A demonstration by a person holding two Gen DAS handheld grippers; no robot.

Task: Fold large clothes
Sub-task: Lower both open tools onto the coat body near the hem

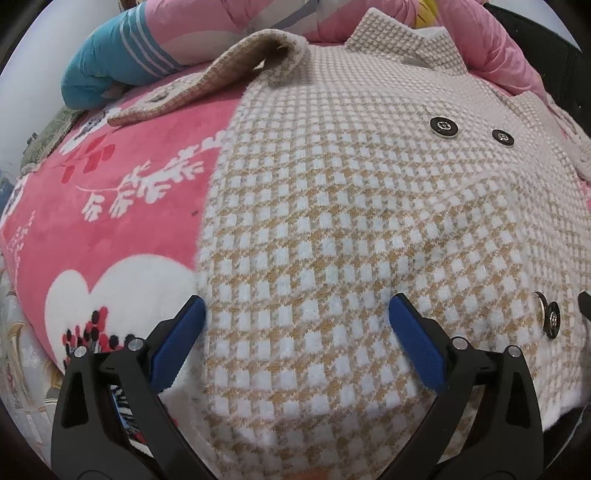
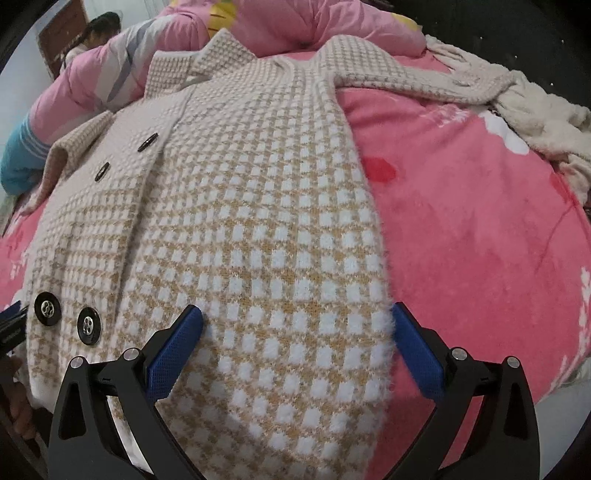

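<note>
A long tan-and-white checked knit coat (image 1: 332, 206) (image 2: 258, 221) lies face up on a pink bed, collar far, hem near me. Black buttons (image 1: 443, 127) (image 2: 88, 325) run down its front. Its left sleeve (image 1: 207, 85) and right sleeve (image 2: 417, 83) stretch out sideways. My left gripper (image 1: 297, 314) is open, its blue pads (image 1: 177, 343) straddling the hem's left part, just above the cloth. My right gripper (image 2: 297, 317) is open too, straddling the hem's right part, its right pad (image 2: 417, 354) at the coat's fuzzy side edge. Whether either touches the cloth is unclear.
A pink plush blanket (image 1: 110, 206) (image 2: 461, 229) with white hearts and flowers covers the bed. A pink quilt (image 2: 314, 26) is heaped at the far end. A cream fluffy garment (image 2: 539, 122) lies far right. A person (image 2: 99, 29) in a blue striped sleeve (image 1: 110, 62) is at the far left.
</note>
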